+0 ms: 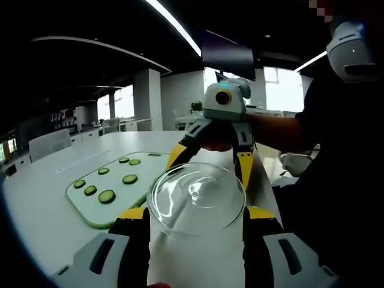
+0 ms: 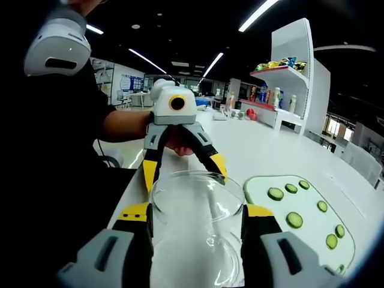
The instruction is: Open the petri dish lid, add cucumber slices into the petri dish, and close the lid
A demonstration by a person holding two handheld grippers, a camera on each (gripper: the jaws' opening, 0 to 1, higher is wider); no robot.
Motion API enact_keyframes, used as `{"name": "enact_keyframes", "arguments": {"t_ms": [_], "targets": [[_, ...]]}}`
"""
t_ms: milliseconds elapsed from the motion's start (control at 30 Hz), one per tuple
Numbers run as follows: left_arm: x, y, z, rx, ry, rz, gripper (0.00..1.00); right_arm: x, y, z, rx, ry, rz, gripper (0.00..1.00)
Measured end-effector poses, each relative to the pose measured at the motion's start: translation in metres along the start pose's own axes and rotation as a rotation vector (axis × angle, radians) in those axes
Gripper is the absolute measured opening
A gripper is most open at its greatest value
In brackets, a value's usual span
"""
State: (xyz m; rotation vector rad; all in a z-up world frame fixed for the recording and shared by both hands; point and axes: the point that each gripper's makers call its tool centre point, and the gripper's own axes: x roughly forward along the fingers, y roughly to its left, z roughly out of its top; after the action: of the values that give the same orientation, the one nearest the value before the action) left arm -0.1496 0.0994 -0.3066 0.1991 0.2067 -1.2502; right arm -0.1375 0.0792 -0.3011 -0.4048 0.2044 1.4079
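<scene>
Between the left gripper (image 1: pixel 195 219) jaws sits the clear dish (image 1: pixel 196 199), pinched at its sides; the right gripper (image 2: pixel 195 217) grips it likewise, probably to separate the lid. Cucumber slices (image 1: pixel 107 195) wait on the board (image 1: pixel 90 217) beside.

The shelf items (image 2: pixel 282 62) are too small to identify; the cutting board (image 2: pixel 312 237) runs past the edge.

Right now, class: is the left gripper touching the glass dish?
Touching. The left gripper view shows the left gripper with a yellow-tipped jaw pressed against each side of the glass dish, no gap.
</scene>
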Motion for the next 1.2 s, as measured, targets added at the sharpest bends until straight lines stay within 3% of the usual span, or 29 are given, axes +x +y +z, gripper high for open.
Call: {"name": "enact_keyframes", "arguments": {"t_ms": [500, 1200], "targets": [[-0.037, 0.012, -0.017, -0.018, 0.023, 0.066, 0.62, 0.045, 0.004, 0.011, -0.022, 0.017, 0.066, 0.59], [-0.039, 0.022, -0.033, -0.015, 0.100, 0.074, 0.62, 0.060, 0.001, -0.004, -0.004, 0.088, 0.086, 0.59]]}}
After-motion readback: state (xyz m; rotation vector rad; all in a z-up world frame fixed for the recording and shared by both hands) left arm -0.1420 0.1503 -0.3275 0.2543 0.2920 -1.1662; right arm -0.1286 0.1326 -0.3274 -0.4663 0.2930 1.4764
